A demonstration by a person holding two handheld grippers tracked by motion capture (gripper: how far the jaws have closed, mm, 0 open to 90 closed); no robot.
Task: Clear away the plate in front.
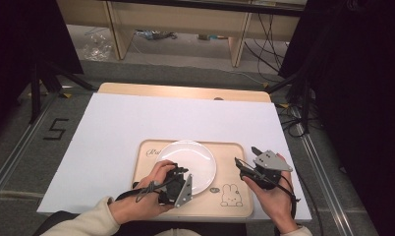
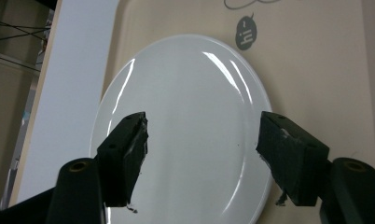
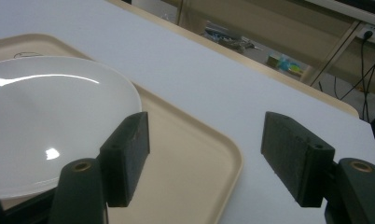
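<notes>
Left gripper (image 2: 202, 154) let go of plate (image 1: 188, 164) on tray (image 1: 235, 147); both jaws apart, empty.
Back off toward 6 o'clock, clear of rim; right gripper (image 3: 204, 161) idle at 3 o'clock.

1. White plate (image 1: 188, 162): near rim hidden under the left gripper (image 1: 178, 183) in the high view; lower edge cut off in the left gripper view.
2. Tray (image 3: 199, 154): script lettering partly covered, illegible.

Two hand-held black tools, cream sleeves
Left tool (image 1: 178, 173) and right tool (image 1: 249, 160) carry grey three-cornered plates, black cables, scuffed rectangular pads (image 2: 129, 144).
</notes>
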